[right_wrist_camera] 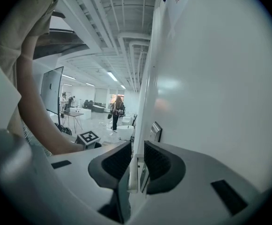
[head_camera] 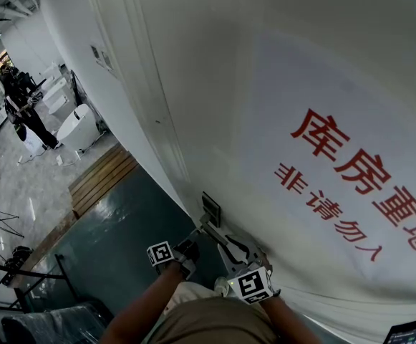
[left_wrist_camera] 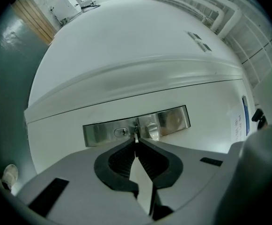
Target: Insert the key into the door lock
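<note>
A person is standing close against a white door (head_camera: 215,84) and holding a two-jaw gripper in each hand, low in the head view. A pale sign (head_camera: 322,106) with red characters is hanging on the door above the grippers.

The left gripper (left_wrist_camera: 136,143) is pointing straight at the door. Its jaws are pressing together on a thin metal key (left_wrist_camera: 136,138), whose blade is sticking out past the fingertips, edge on. The blade tip is sitting in front of a brushed metal lock plate (left_wrist_camera: 103,134) that is lying sideways across the left gripper view. It is pointing just to the right of the small round keyhole (left_wrist_camera: 122,132) and is not inside it. Whether the tip is touching the plate cannot be told.

The right gripper (right_wrist_camera: 135,146) is reaching along the door face. Its jaws are closing on the silvery door handle (right_wrist_camera: 133,172), which is running between the two dark pads.

In the head view the left gripper (head_camera: 187,249) is sitting just beside the right gripper (head_camera: 235,255), both at the handle.

Far behind, another person (head_camera: 21,110) is standing on a pale floor (head_camera: 43,185) among white furniture.
</note>
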Tool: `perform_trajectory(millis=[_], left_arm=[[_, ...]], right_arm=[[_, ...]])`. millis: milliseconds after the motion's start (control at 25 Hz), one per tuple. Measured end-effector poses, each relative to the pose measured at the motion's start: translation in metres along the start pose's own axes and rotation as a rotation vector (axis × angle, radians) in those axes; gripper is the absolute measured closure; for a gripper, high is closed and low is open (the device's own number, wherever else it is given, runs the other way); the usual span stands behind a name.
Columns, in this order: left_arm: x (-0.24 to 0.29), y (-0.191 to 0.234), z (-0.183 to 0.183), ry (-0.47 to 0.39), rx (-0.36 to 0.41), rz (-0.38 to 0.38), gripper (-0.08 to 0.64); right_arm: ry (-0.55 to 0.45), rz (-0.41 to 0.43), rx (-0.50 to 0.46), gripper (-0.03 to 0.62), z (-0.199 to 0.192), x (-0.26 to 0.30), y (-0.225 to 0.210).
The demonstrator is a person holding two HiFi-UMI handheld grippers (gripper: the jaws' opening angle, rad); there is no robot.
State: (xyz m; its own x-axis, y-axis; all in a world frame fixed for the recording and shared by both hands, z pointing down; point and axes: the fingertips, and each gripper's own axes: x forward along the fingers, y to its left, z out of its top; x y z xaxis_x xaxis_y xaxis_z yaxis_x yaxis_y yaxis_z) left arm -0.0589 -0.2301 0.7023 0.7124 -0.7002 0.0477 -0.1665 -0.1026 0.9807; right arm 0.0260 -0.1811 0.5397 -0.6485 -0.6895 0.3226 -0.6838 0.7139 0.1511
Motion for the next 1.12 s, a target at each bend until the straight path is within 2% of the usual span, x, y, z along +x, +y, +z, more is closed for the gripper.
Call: perform_trajectory(millis=[400, 760, 1120], left_arm=[[0.01, 0.004, 0.0, 0.025, 0.009, 0.01, 0.528], [0.01, 0.008, 0.005, 0.001, -0.061, 0.024, 0.528], [0.016, 0.009, -0.001, 0.025, -0.076, 0.034, 0.528]], right_arm=[[-0.004, 0.018, 0.014, 0.503, -0.002, 0.003, 0.004], [0.004, 0.018, 0.022, 0.503, -0.005, 0.002, 0.007], [0.004, 0.003, 0.028, 0.503, -0.003, 0.001, 0.005]])
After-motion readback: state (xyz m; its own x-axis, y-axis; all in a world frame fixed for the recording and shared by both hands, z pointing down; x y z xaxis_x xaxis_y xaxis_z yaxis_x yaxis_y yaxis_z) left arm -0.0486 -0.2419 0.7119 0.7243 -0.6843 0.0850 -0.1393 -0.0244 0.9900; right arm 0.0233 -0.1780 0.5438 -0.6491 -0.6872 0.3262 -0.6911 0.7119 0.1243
